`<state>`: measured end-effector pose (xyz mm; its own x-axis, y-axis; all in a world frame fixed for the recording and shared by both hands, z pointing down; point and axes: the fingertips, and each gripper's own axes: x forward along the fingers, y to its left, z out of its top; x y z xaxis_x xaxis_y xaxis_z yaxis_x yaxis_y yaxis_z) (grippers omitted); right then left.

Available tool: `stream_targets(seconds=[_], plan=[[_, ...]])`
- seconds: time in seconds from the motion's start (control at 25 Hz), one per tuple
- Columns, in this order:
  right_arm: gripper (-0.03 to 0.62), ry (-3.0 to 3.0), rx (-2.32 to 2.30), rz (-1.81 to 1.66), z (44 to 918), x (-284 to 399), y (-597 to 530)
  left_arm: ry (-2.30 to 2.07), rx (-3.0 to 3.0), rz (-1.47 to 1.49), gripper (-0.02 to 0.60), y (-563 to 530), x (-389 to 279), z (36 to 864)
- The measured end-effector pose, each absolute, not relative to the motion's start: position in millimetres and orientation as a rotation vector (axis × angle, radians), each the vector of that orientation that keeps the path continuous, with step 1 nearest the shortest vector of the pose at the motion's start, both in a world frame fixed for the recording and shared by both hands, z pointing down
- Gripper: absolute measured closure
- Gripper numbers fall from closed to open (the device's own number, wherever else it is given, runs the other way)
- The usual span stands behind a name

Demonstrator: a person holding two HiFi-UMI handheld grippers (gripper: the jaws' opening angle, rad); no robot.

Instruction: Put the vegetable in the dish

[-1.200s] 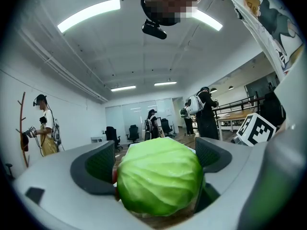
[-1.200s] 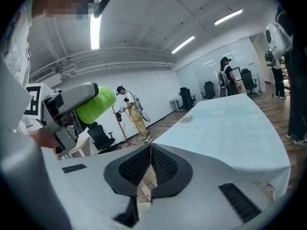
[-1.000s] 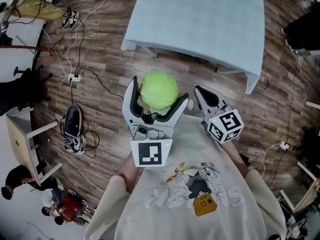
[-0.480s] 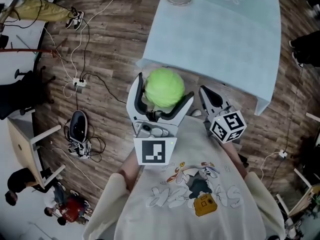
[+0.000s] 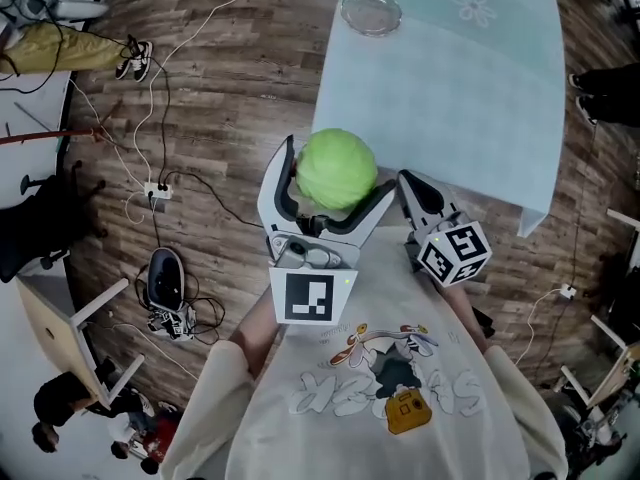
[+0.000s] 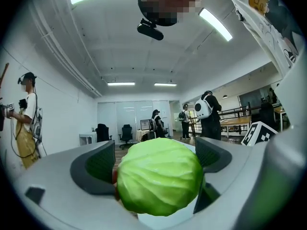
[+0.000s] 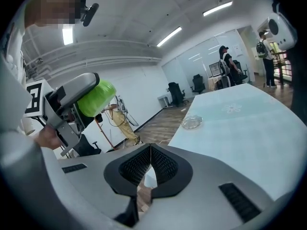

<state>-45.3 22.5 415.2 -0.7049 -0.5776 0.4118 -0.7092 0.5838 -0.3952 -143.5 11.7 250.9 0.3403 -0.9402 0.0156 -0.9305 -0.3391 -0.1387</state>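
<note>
fingers (image 6: 93, 169) of the left gripper (image 5: 335, 173) are clamped on a green cabbage (image 6: 159, 176), held in the air over the wooden floor (image 5: 230, 98), near the close edge of the pale blue table (image 5: 470, 88). the right gripper (image 7: 150, 150) beside it has its fingers pressed together on nothing. the glass dish (image 5: 371, 13) sits toward the table's far corner, well apart from the cabbage.

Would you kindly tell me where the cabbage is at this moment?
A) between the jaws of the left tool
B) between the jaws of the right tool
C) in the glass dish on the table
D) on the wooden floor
A: the cabbage sits clamped between the jaws of the left tool, away from the dish on the table; the right tool is shut and empty.
</note>
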Motion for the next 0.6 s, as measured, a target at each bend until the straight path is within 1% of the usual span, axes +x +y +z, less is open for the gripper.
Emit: stream_targets(seconds=[0.16,0.6], plan=[[0.574,-2.545,1.105,0.802,416,-51,3,1.725,-2.523,-0.143,0.051,-13,-156,259],[0.574,-2.564,1.096,0.8,425,-63,-68,1.729,-2.561,-0.164,0.051,-84,-157,276]])
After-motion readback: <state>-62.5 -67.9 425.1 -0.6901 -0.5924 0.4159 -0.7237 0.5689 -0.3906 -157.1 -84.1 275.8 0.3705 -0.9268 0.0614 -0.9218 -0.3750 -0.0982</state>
